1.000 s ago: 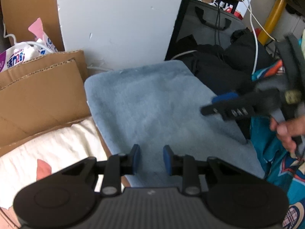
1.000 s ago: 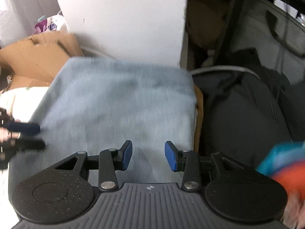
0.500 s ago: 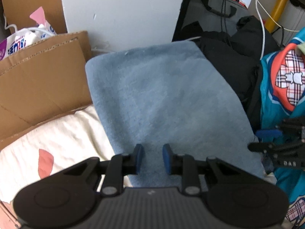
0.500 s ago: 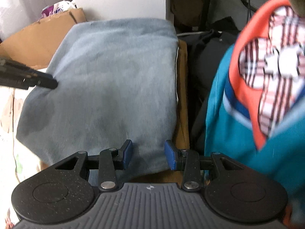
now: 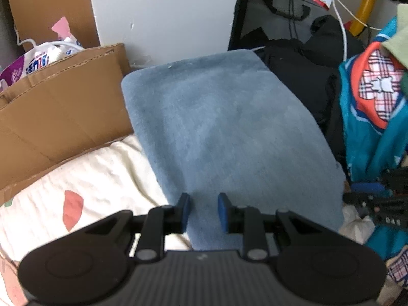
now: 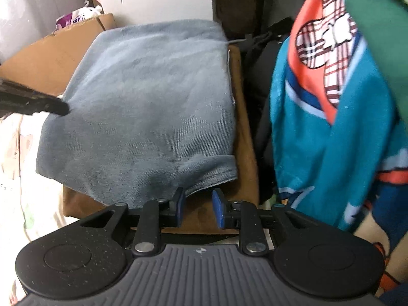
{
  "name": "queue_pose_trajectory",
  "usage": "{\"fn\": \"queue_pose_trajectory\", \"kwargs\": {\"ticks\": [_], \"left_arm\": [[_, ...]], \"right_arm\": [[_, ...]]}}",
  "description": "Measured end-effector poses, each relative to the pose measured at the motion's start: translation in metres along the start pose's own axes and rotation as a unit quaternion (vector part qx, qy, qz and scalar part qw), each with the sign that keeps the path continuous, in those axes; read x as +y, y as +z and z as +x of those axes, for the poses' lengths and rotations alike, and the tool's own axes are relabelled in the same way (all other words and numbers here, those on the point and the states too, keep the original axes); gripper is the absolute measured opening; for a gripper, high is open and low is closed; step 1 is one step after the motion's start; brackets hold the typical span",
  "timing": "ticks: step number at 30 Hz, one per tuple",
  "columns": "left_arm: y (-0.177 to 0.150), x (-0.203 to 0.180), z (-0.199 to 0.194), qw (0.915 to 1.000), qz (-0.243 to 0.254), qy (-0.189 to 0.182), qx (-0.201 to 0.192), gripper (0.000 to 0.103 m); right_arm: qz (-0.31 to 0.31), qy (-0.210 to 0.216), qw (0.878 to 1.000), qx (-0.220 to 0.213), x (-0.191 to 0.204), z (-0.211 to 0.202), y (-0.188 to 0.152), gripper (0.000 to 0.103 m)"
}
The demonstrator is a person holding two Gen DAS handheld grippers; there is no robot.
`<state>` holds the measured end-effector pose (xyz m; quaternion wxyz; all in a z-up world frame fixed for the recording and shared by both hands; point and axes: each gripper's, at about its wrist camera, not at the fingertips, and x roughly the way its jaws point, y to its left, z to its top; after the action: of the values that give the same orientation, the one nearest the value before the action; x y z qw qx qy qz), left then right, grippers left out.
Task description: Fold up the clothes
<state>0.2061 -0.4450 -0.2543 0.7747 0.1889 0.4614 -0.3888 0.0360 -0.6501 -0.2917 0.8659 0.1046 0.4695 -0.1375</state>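
A folded grey-blue cloth (image 5: 224, 127) lies flat on a brown board (image 6: 242, 127). My left gripper (image 5: 203, 211) hovers over its near left edge, jaws a little apart with only the cloth's surface below them. In the right wrist view its dark fingertips (image 6: 51, 105) reach in at the cloth's left side. My right gripper (image 6: 199, 206) is at the near right corner of the grey-blue cloth (image 6: 153, 107). Its jaws are closing, the hemmed corner lies just past the left pad, and brown board shows between them. In the left wrist view the right gripper (image 5: 367, 193) is low at the cloth's right edge.
A teal garment with orange and plaid patches (image 6: 331, 127) hangs close on the right, green fabric (image 6: 369, 25) above it. Cardboard (image 5: 63, 112) and cream bedding (image 5: 89, 178) lie to the left. A white panel (image 5: 165, 12) and black bags (image 5: 306, 71) stand behind.
My right gripper swept from above the cloth's middle to its near right corner, and its jaws narrowed. The left gripper has barely shifted.
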Motion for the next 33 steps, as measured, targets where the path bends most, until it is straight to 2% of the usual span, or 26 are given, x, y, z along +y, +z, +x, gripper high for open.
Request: {"fn": "queue_pose_trajectory", "kwargs": {"ticks": [5,11,12,13,15,21,23,26,28,30,31,32,33], "left_arm": [[-0.014,0.001,-0.011,0.9998,-0.012,-0.009,0.012,0.032],[-0.033,0.002,-0.009,0.9982,-0.030,-0.033,0.039,0.032],[-0.037,0.003,-0.007,0.9976,-0.037,-0.039,0.043,0.028],[-0.040,0.004,-0.007,0.9969,-0.043,-0.047,0.046,0.019],[-0.046,0.005,-0.007,0.9954,-0.054,-0.059,0.052,0.008],[-0.052,0.004,-0.024,0.9948,-0.049,-0.068,0.057,0.006],[-0.051,0.007,-0.032,0.9946,-0.051,-0.067,0.060,0.008],[-0.048,0.011,-0.046,0.9954,-0.055,-0.053,0.057,0.022],[-0.045,0.014,-0.058,0.9964,-0.058,-0.037,0.050,0.051],[-0.040,0.018,-0.072,0.9973,-0.059,-0.021,0.039,0.066],[-0.036,0.021,-0.078,0.9973,-0.060,-0.018,0.038,0.071],[-0.032,0.023,-0.084,0.9972,-0.062,-0.015,0.037,0.073],[-0.029,0.026,-0.090,0.9969,-0.067,-0.014,0.038,0.079]], "right_arm": [[-0.005,-0.022,1.000,-0.017,-0.002,0.001,-0.007,0.035],[-0.003,-0.016,1.000,-0.026,-0.001,-0.004,-0.013,0.035],[-0.005,-0.014,1.000,-0.027,0.002,-0.006,-0.012,0.035],[-0.007,-0.013,0.999,-0.028,0.004,-0.008,-0.012,0.036],[-0.008,-0.010,0.999,-0.033,0.008,-0.013,-0.011,0.036],[0.004,0.006,0.999,-0.053,0.017,-0.035,-0.008,0.037],[0.011,0.014,0.999,-0.050,0.020,-0.039,-0.005,0.041],[0.011,0.012,0.999,-0.050,0.026,-0.046,0.001,0.049],[0.017,0.010,0.999,-0.049,0.028,-0.052,0.006,0.056],[0.029,0.015,0.998,-0.046,0.029,-0.060,0.012,0.071],[0.034,0.018,0.998,-0.041,0.029,-0.063,0.015,0.084],[0.039,0.024,0.998,-0.034,0.030,-0.066,0.018,0.091],[0.044,0.029,0.998,-0.025,0.030,-0.069,0.022,0.092]]}}
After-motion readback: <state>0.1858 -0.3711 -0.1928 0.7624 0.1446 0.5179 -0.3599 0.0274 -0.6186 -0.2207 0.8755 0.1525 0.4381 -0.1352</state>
